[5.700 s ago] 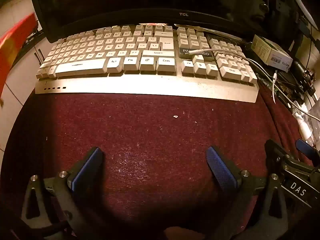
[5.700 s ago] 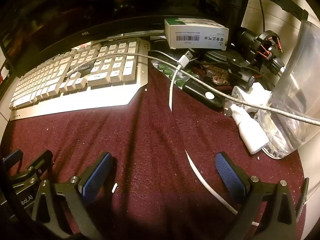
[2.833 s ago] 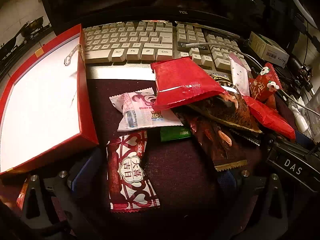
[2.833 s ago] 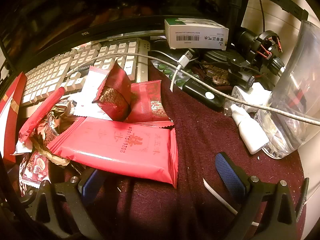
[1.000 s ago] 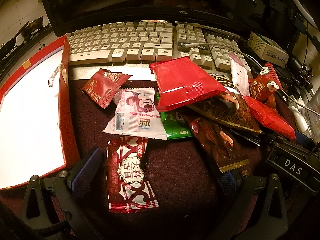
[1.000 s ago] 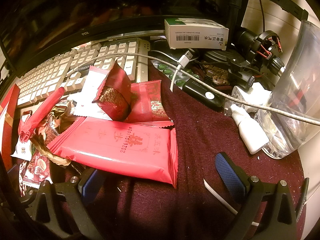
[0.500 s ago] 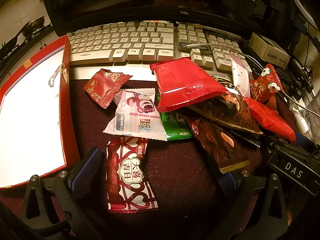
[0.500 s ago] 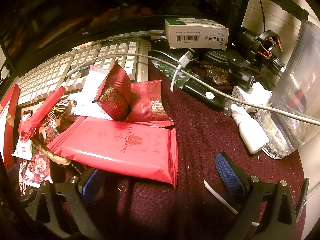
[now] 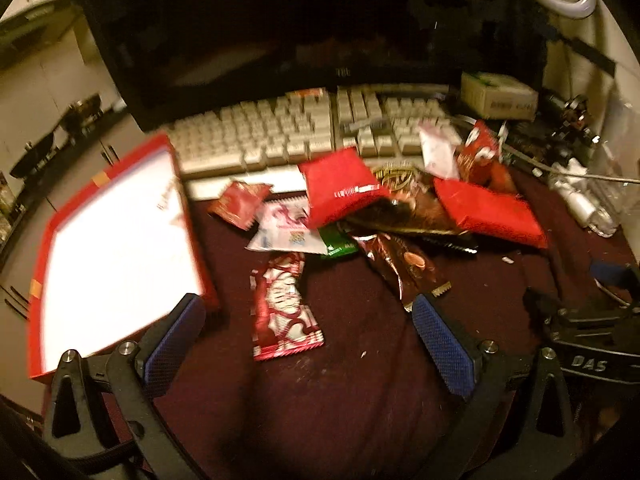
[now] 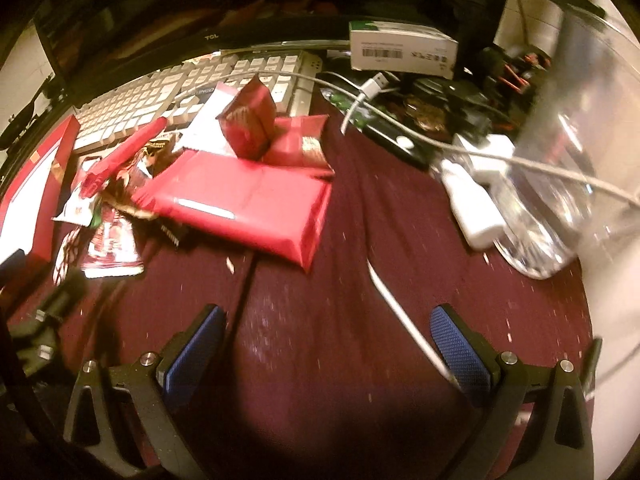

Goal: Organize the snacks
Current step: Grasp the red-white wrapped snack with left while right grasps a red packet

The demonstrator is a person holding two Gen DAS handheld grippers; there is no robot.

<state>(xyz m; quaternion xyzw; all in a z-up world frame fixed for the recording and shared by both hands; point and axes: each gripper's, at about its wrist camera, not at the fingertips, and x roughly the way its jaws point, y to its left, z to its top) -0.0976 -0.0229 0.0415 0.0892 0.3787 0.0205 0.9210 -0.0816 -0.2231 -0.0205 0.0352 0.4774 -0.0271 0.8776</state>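
Where both cameras sat low half a second ago, they have now lifted and pulled back, blurring the views. Left gripper [image 9: 308,342] and right gripper [image 10: 326,354] are spread wide, holding nothing. Snacks [image 9: 360,216] lie heaped on the maroon cloth [image 9: 340,400] before the keyboard [image 9: 280,136]; none are in the red box [image 9: 112,248] beside them.

My left gripper [image 9: 308,344]: black frame, blue textured pads [image 9: 444,348], silver screws. My right gripper [image 10: 326,354] matches, its side plate marked "DAS".
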